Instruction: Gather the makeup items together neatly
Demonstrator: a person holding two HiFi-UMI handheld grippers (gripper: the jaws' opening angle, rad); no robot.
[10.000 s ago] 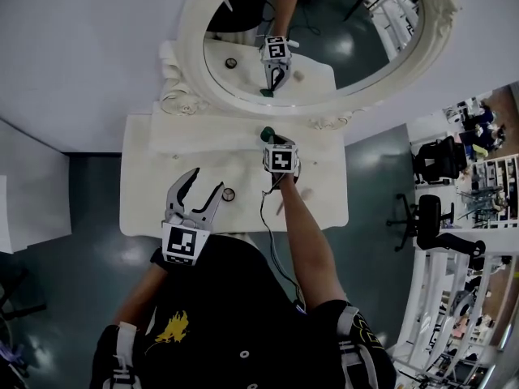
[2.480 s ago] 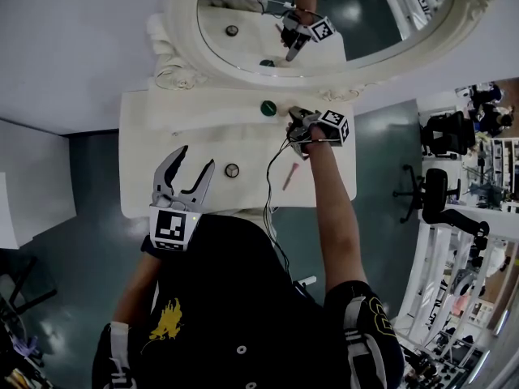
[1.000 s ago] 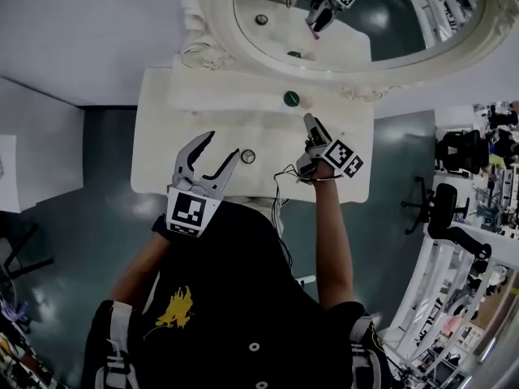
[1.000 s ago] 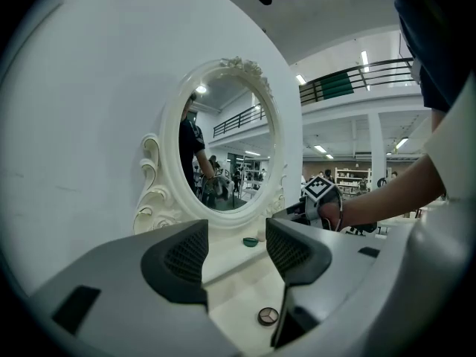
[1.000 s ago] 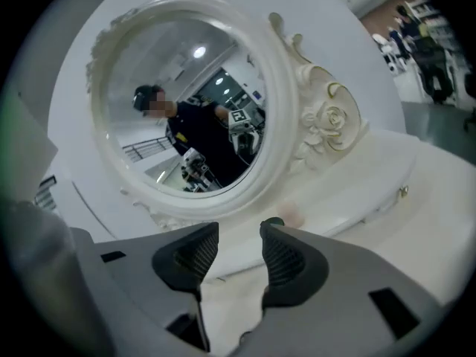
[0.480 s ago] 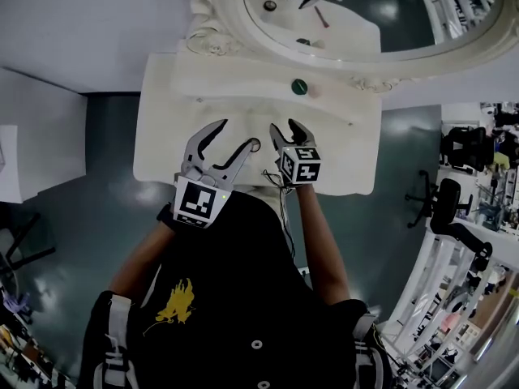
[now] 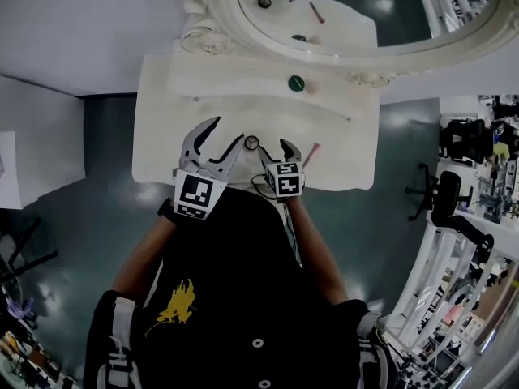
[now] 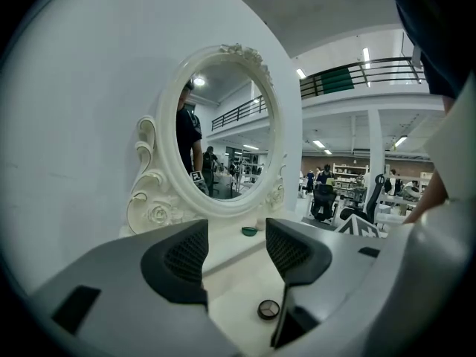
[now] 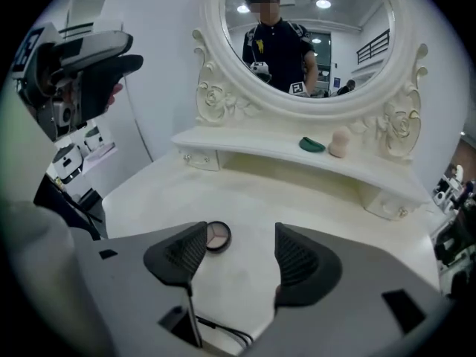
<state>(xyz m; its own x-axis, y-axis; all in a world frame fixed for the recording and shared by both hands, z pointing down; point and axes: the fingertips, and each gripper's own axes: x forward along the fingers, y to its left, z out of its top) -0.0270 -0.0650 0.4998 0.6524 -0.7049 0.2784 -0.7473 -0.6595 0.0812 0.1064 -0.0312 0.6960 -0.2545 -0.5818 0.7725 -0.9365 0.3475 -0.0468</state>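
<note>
Compact [image 9: 219, 235] partly behind right tool [image 9: 238, 250]

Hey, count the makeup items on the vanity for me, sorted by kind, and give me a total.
Round compact: 1
Green round item: 1
Beige sponge: 1
Pink stick: 1
Total: 4

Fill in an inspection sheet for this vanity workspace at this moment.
Surface: white vanity table with a raised shelf.
Job's things: round compact and pink stick on the tabletop, apart; green round item and beige sponge side by side on the shelf.
Clutter: nothing seen.
Grippers: left gripper open, empty; right gripper fingers just opening, nothing between them.
Cables: dark cable under the right gripper.
Surroundings: oval mirror, office chair.
</note>
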